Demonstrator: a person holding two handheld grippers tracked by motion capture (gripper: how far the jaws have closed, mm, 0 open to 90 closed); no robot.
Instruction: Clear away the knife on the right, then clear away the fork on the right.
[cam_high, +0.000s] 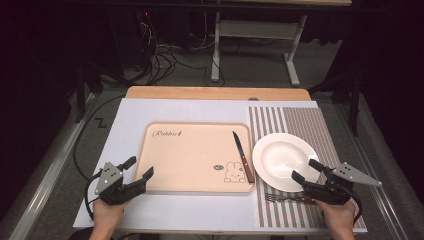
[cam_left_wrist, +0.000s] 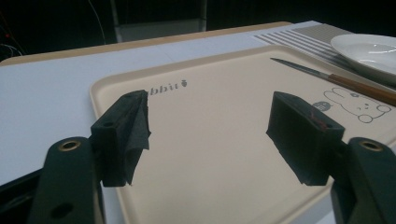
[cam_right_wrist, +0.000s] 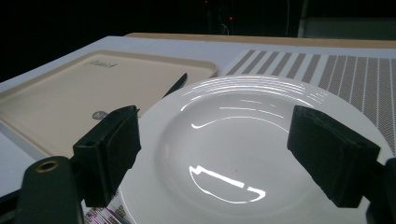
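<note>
Dim room with a lit tabletop, overhead glare streaking the plate (cam_right_wrist: 243, 154), soft, grainy gripper views.

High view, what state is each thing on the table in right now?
Tray: flat, knife on its right side.
Knife: lying flat, unheld.
Plate: upright, empty, on the striped mat.
Fork: flat on mat, unheld.
Left hand-held gripper: open, empty.
Right hand-held gripper: open, empty, at the plate.
</note>
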